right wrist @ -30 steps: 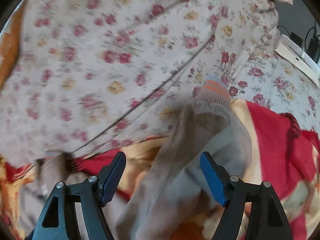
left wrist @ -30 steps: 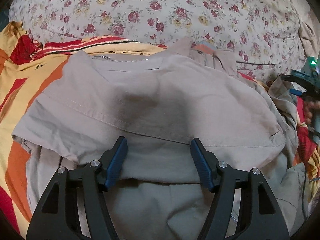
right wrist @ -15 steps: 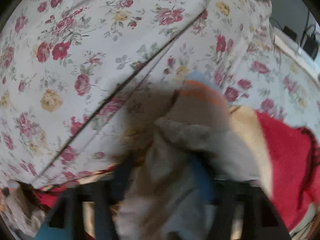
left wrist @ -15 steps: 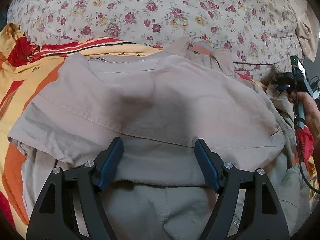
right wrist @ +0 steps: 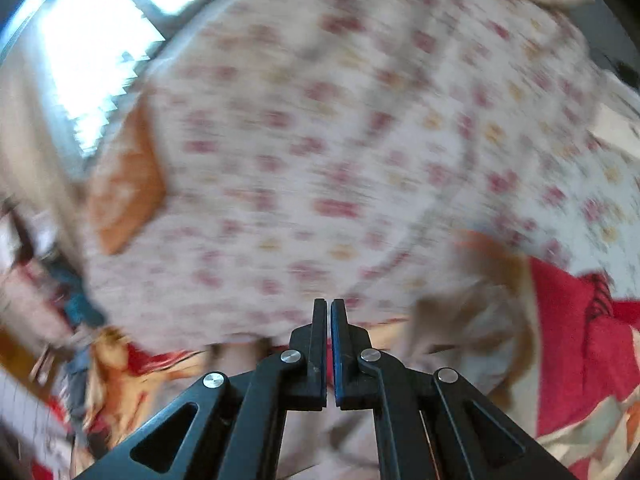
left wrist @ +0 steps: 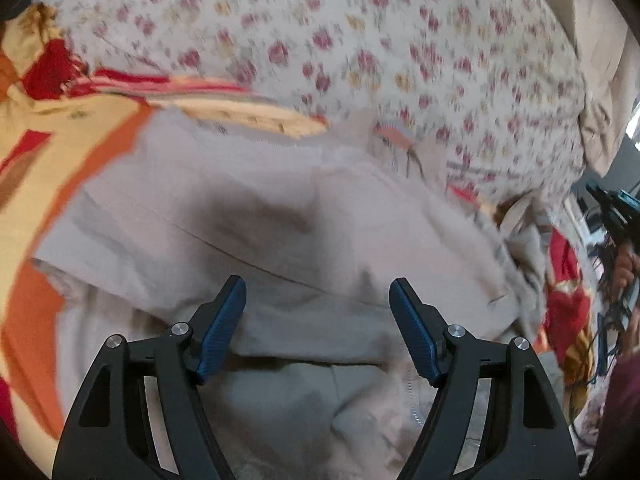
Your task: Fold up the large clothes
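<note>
A large beige garment (left wrist: 280, 216) is seen spread over an orange, yellow and red blanket (left wrist: 48, 168) on a bed, with a floral-patterned duvet (left wrist: 360, 52) bunched up behind it. From the left wrist camera, the left gripper (left wrist: 318, 308) is held above the near part of the garment, its blue-padded fingers (left wrist: 224, 324) spread wide apart with nothing pinched between them. At the far right edge of that view, the right gripper (left wrist: 612, 212) is glimpsed raised beside the bed. From the right wrist camera, which is badly blurred, the right gripper (right wrist: 329, 320) is shown with its fingers pressed together and no cloth visibly caught between them; part of the beige garment (right wrist: 452, 320) is seen below and to the right, against the red blanket (right wrist: 580, 340).
</note>
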The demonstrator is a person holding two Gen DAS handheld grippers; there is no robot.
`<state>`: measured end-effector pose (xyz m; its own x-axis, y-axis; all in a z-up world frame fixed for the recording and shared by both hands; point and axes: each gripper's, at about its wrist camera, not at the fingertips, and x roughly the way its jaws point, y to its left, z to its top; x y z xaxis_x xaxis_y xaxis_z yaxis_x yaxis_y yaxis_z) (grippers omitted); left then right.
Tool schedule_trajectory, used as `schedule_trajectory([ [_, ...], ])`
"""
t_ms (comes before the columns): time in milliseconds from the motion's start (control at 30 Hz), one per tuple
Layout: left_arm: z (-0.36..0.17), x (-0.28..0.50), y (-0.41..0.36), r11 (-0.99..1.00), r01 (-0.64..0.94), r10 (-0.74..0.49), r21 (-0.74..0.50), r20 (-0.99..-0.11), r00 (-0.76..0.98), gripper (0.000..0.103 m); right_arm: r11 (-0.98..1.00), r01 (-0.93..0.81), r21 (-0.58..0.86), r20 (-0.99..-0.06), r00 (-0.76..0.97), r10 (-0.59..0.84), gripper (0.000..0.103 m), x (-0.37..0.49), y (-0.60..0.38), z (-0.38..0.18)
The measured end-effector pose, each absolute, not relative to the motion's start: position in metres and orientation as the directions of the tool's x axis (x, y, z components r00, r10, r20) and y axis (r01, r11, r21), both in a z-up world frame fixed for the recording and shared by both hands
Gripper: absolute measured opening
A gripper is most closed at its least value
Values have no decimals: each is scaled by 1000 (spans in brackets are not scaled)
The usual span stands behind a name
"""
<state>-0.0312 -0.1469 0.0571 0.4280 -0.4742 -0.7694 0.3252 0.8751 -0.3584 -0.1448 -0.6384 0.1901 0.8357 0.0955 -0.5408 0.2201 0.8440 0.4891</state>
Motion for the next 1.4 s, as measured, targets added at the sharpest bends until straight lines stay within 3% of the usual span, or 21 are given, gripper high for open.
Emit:
schedule_trajectory([
  [100, 70, -38, -138, 882, 322, -463, -344, -758, 460, 74, 890, 236, 391, -584, 811, 41, 1, -135, -614, 201],
  [200, 70, -45, -135, 882, 319, -462, -346, -764, 451, 74, 880, 322, 348, -679, 734, -1, 7, -122, -613, 178],
  [233, 68, -48, -134, 884, 313, -459, -347, -768, 446, 74, 876, 354, 329, -705, 709, -22, 21, -120, -616, 166],
  [267, 66, -48, -133, 886, 306, -457, -349, -773, 440, 74, 869, 389, 305, -732, 680, -48, 49, -114, -618, 152],
  [333, 60, -49, -132, 887, 299, -455, -353, -783, 424, 74, 847, 457, 273, -767, 635, -96, 75, -107, -623, 128],
  [733, 40, -34, -145, 886, 317, -454, -340, -775, 439, 74, 652, 751, 106, -874, 383, -299, 74, -42, -685, 33],
  [800, 38, -31, -145, 884, 321, -456, -340, -778, 433, 74, 655, 749, 101, -854, 403, -330, 55, -43, -690, 34],
  [867, 38, -30, -144, 882, 320, -462, -347, -774, 433, 74, 675, 726, 135, -839, 446, -311, 16, -51, -697, 39],
  [933, 38, -29, -141, 881, 312, -465, -356, -771, 435, 74, 671, 714, 201, -817, 500, -286, 6, -69, -709, 49],
  [1167, 49, -36, -131, 881, 281, -471, -380, -752, 461, 74, 687, 460, 562, -595, 802, -51, 2, -138, -721, 127],
  [1400, 89, -48, -105, 875, 257, -481, -410, -684, 548, 74, 766, 36, 642, -383, 881, 279, 2, -156, -631, 224],
])
